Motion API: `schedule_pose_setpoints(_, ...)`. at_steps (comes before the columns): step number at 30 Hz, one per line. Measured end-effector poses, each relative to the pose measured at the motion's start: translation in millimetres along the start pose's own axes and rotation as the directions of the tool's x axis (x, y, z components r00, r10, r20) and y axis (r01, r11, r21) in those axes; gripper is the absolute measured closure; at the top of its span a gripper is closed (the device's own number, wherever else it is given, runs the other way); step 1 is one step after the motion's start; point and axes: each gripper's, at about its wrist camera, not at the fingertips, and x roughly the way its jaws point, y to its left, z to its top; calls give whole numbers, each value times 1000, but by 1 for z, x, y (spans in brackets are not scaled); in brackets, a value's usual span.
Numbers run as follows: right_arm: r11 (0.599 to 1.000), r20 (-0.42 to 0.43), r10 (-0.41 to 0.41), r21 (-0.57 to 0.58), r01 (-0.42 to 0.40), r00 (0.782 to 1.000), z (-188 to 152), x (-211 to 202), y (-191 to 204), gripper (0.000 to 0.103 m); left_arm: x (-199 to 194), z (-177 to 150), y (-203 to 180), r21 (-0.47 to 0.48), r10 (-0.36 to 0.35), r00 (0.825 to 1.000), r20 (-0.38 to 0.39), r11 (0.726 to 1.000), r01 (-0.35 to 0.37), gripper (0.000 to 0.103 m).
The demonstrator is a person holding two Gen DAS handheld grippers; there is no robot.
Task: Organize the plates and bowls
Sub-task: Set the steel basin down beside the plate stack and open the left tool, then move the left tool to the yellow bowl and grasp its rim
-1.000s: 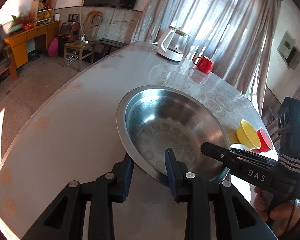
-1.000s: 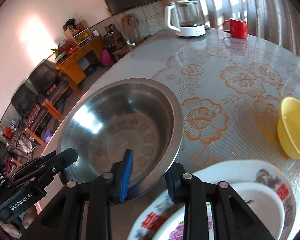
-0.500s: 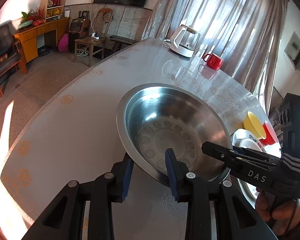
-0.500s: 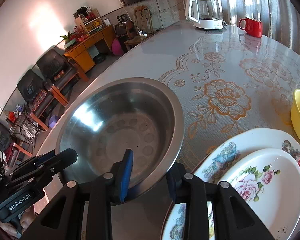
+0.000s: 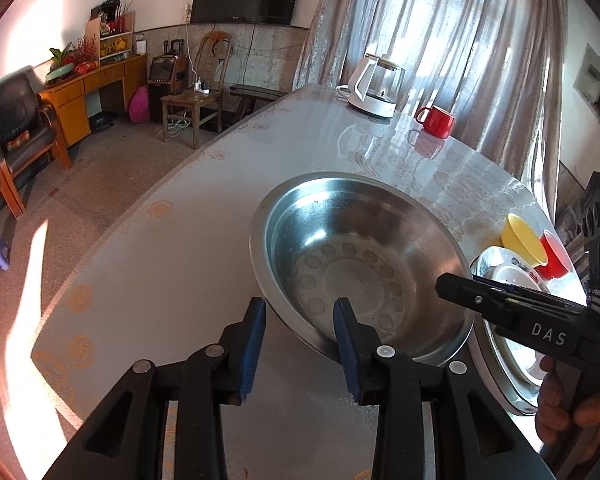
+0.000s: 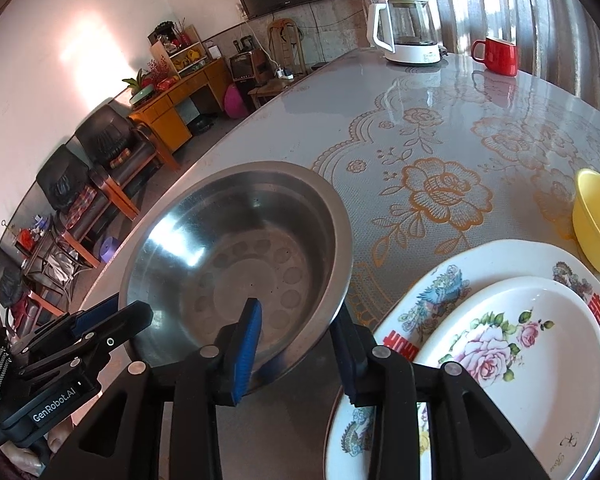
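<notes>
A large steel bowl (image 5: 360, 264) (image 6: 236, 256) is held off the table by both grippers. My left gripper (image 5: 300, 320) straddles its near rim, one finger inside and one outside. My right gripper (image 6: 296, 328) straddles its rim on the other side the same way. To the right lies a large patterned plate (image 6: 432, 292) with a smaller floral plate (image 6: 512, 356) stacked on it. A yellow bowl (image 6: 598, 226) sits behind them, with a red bowl (image 5: 556, 254) beside it in the left wrist view.
A white-based glass kettle (image 6: 410, 32) and a red mug (image 6: 498, 56) stand at the table's far end. The table edge (image 5: 148, 204) curves along the left. Chairs and a wooden cabinet stand on the floor beyond it.
Both grippers have carried the steel bowl back toward the near end of the table. The stacked plates have come further into the right wrist view.
</notes>
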Motion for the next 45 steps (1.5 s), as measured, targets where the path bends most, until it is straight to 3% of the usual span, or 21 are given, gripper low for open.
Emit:
schedule_pose_setpoints(11, 997, 71, 16, 79, -22, 997, -3, -28, -24, 66, -22, 7, -5, 26, 4, 998, 58, 1000, -5, 67)
schedule_pose_setpoints(23, 969, 148, -31, 245, -6, 988, -15, -64, -87, 65, -11, 16, -44, 110, -54, 998, 30, 993, 50, 66)
schedule_pose_setpoints(31, 920, 202, -115, 390, 28, 973, -29, -91, -145, 65, 1, 30, -85, 166, -114, 994, 4, 980, 111, 63)
schedule_pose_setpoints(38, 869, 230, -195, 492, 59, 954, -37, -106, -189, 65, 20, 44, -138, 251, -177, 983, -38, 951, 181, 63)
schedule_pose_setpoints(45, 839, 225, -233, 538, 79, 946, -33, -102, -222, 74, 44, 55, -188, 309, -222, 971, -92, 920, 240, 63)
